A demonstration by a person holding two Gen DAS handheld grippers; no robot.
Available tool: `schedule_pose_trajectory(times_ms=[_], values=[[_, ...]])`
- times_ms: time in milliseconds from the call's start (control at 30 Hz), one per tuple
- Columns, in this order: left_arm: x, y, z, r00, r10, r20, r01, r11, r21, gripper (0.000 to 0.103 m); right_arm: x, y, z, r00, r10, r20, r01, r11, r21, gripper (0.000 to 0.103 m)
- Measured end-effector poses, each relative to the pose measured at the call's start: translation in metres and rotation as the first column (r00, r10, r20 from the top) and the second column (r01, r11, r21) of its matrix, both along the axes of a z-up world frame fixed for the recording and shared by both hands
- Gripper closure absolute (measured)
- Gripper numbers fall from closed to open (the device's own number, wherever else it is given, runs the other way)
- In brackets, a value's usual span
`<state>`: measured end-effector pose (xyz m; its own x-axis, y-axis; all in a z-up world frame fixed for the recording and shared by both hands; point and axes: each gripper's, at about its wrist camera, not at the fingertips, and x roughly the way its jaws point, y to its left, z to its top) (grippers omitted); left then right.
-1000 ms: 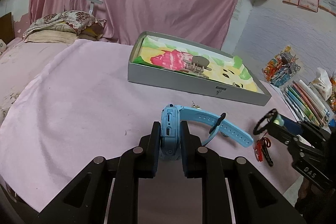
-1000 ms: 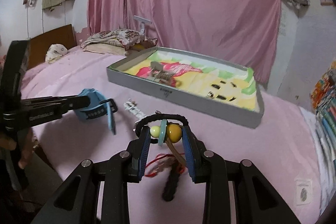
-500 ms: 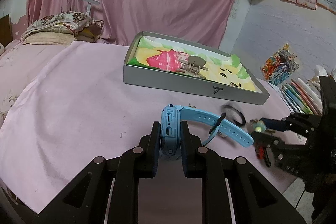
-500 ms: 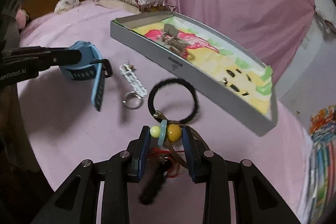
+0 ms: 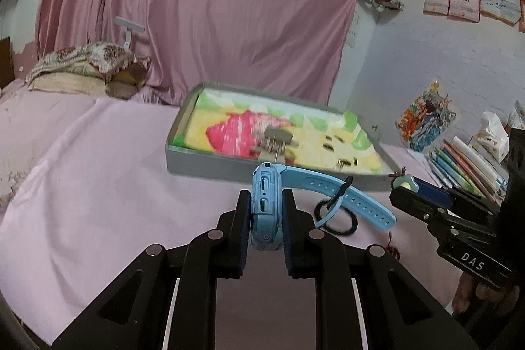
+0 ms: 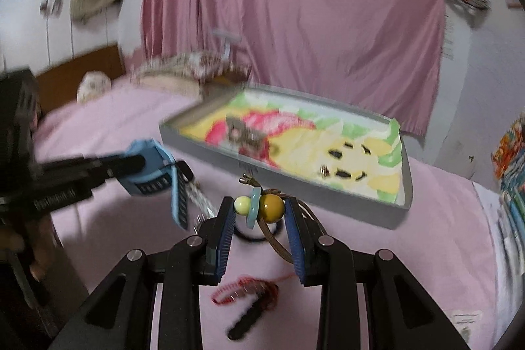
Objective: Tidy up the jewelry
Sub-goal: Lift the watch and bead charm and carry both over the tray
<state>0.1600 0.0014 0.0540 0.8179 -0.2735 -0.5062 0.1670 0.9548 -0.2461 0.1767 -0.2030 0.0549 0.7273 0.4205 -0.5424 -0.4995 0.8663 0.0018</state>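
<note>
Tilting downward, left tool (image 5: 265, 218) grips blue watch (image 5: 265, 212); right tool (image 6: 261, 220) pinches beaded bracelet (image 6: 262, 207).

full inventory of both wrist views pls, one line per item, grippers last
blue watch: 1, light blue, clamped in the left gripper, strap hanging free
beaded bracelet: 1, yellow and mustard beads, teal disc, brown cord, in the right gripper
grey tray: 1, grey walls, colourful cartoon liner, on the bed beyond both grippers
small pieces in tray: several, brownish and dark, too blurred to identify
black hair tie: 1, black, on the sheet below the watch strap
red tasselled item: 1, red and black, on the sheet near the right gripper
pink sheet: 1, covers the bed
pink curtain: 1, behind the bed
pillows: stacked, floral, far left
left gripper: black, shut on the watch
right gripper: black, blue pads, shut on the bracelet
</note>
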Motion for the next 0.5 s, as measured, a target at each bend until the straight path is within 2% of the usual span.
schedule_pose_trajectory(times_ms=[167, 267, 500], values=[[0.005, 0.0, 0.017, 0.997, 0.019, 0.073, -0.019, 1.0, 0.0, 0.089, 0.002, -0.005, 0.017, 0.996, -0.057, 0.064, 0.049, 0.99, 0.129, 0.074], [0.008, -0.001, 0.028, 0.991, 0.031, 0.127, -0.032, 0.999, 0.006, 0.088, 0.006, -0.007, 0.027, 0.991, -0.09, 0.102, 0.071, 0.982, 0.176, 0.074], [0.022, -0.001, 0.05, 0.97, 0.037, 0.24, -0.043, 0.999, 0.02, 0.089, 0.028, -0.009, 0.042, 0.979, -0.134, 0.15, 0.097, 0.968, 0.23, 0.074]])
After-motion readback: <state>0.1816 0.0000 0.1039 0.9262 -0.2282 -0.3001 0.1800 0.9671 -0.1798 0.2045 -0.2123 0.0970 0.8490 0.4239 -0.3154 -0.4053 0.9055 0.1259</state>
